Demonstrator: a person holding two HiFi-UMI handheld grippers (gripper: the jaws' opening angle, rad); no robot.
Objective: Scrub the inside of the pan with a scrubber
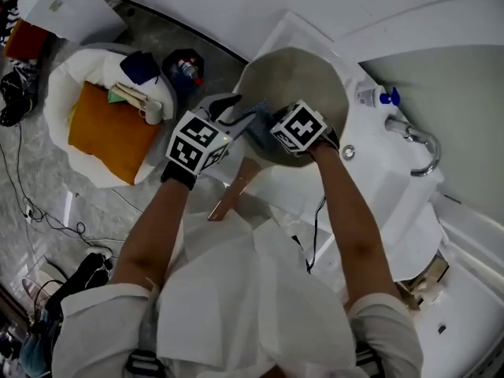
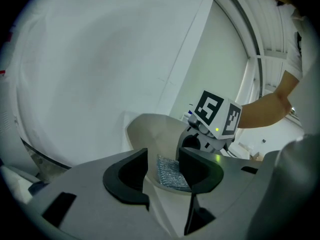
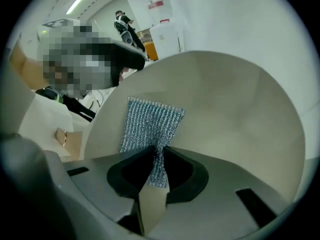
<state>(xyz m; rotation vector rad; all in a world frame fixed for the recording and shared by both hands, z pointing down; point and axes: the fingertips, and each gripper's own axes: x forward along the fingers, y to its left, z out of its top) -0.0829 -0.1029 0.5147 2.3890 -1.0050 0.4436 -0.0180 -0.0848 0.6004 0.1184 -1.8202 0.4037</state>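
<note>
Grey mottled floor (image 1: 55,203) fills the head view from 7 to 11 o'clock, and a white washbasin unit (image 1: 394,191) takes up the side from 1 to 4 o'clock. The operator's white garment (image 1: 236,290) occupies 6 o'clock, with both bare forearms reaching up toward centre. A white sack (image 1: 59,105) holding an orange bundle (image 1: 106,136) sits on the floor at 9 o'clock. The pan (image 1: 303,73), round with a pale beige interior, lies just above centre at the basin's left edge, and its wooden handle (image 1: 235,189) points toward 7 o'clock. The left gripper (image 2: 162,169) is at the pan's 9 o'clock side. Its fingers stand released and apart, the pan's near rim shows in the gap between them, and no pad is seen pressing on it. The right gripper (image 3: 159,171) is over the pan's 6 o'clock portion and points steeply down into the bowl. Its fingers are clenched on the lower end of the scrubber (image 3: 150,126), a silver mesh sheet. The sheet fans out above the jaws and lies flat against the pan's inner wall toward 11 o'clock in the right gripper view. A chrome faucet (image 1: 417,144) stands on the basin unit at 3 o'clock. A pump bottle (image 1: 376,97) with a blue head is just beside the pan's 3 o'clock rim. Dark cables (image 1: 31,211) trail across the floor at 8 o'clock.
</note>
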